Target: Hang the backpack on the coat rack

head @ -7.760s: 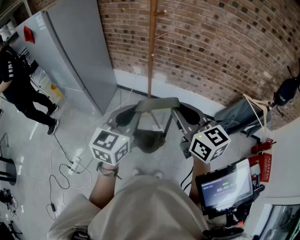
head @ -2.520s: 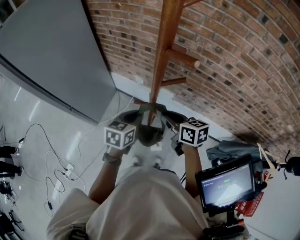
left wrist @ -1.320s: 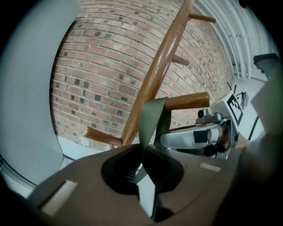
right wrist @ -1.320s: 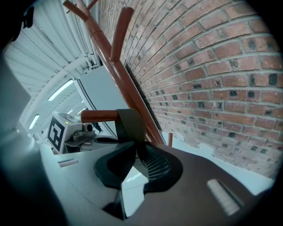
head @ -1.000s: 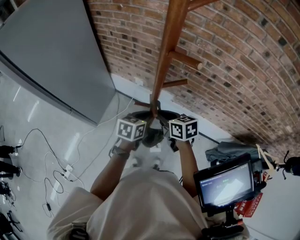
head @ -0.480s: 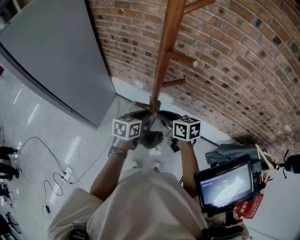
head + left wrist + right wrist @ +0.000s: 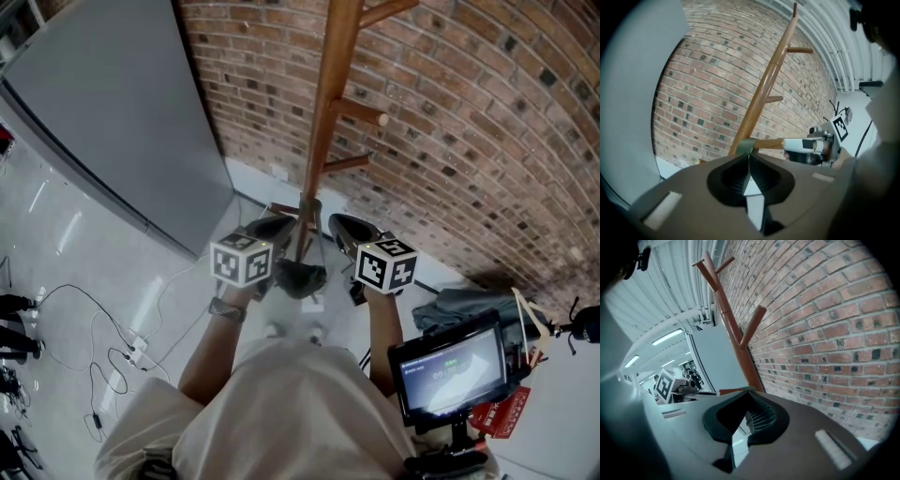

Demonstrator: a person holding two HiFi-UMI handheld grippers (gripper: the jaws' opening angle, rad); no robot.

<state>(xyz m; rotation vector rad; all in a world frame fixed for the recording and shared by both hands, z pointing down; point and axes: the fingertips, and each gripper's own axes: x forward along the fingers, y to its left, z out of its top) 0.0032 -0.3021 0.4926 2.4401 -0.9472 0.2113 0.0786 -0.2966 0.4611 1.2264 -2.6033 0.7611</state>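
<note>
The wooden coat rack (image 7: pixel 323 103) rises against the brick wall, with pegs (image 7: pixel 361 114) on its right. The dark backpack (image 7: pixel 300 278) hangs below a low peg, between my two grippers. Its grey-green strap (image 7: pixel 308 205) lies over that peg by the pole. My left gripper (image 7: pixel 281 225) is shut, and its tips (image 7: pixel 749 153) touch the strap (image 7: pixel 745 146) where it wraps the peg (image 7: pixel 768 143). From the other side my right gripper (image 7: pixel 335 223) is shut too, its tips (image 7: pixel 746 391) at the strap's edge. Most of the bag is hidden in both gripper views.
A tall grey cabinet (image 7: pixel 103 122) stands left of the rack and the brick wall (image 7: pixel 487 131) behind it. Cables and a power strip (image 7: pixel 122 352) lie on the floor at left. A monitor (image 7: pixel 448 364) and a grey bundle (image 7: pixel 459 305) are at right.
The person has walked up to the rack with the backpack and raised its strap to the low peg. In the last half second both grippers moved slightly apart and lower.
</note>
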